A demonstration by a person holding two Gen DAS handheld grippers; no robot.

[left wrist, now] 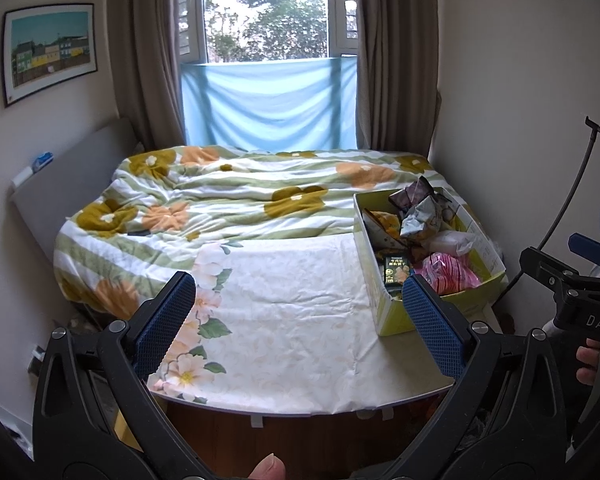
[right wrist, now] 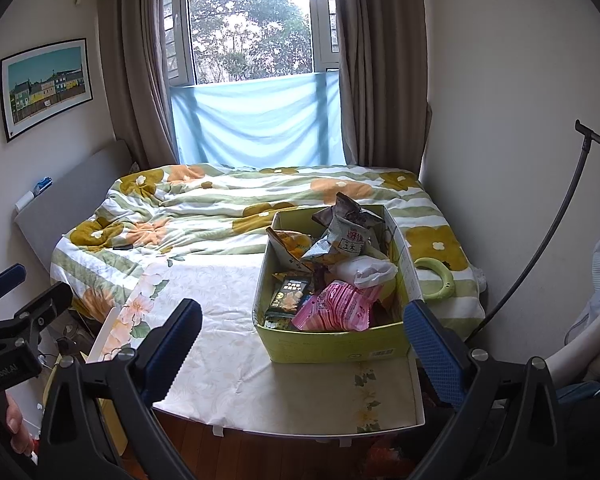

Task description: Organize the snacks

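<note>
Yellow-green snack box is sitting on the floral-covered table at the foot of the bed, long axis running away from the cameras toward the window, near end wall facing the grippers. In the right wrist view it is lying at about 1 o'clock from frame center; in the left wrist view the box is lying at 3 o'clock. Inside: pink packet and black packet at the near end, white bag mid, grey crumpled chip bag standing tilted toward the far end. Left gripper is hovering short of the table, jaws spread wide, holding nothing, right pad overlapping the box's near corner in view, contact unclear. Right gripper is also gaping wide, empty, framing the box's near end, aimed level toward the window. A fingertip is showing at 6 o'clock in the left view.
</note>
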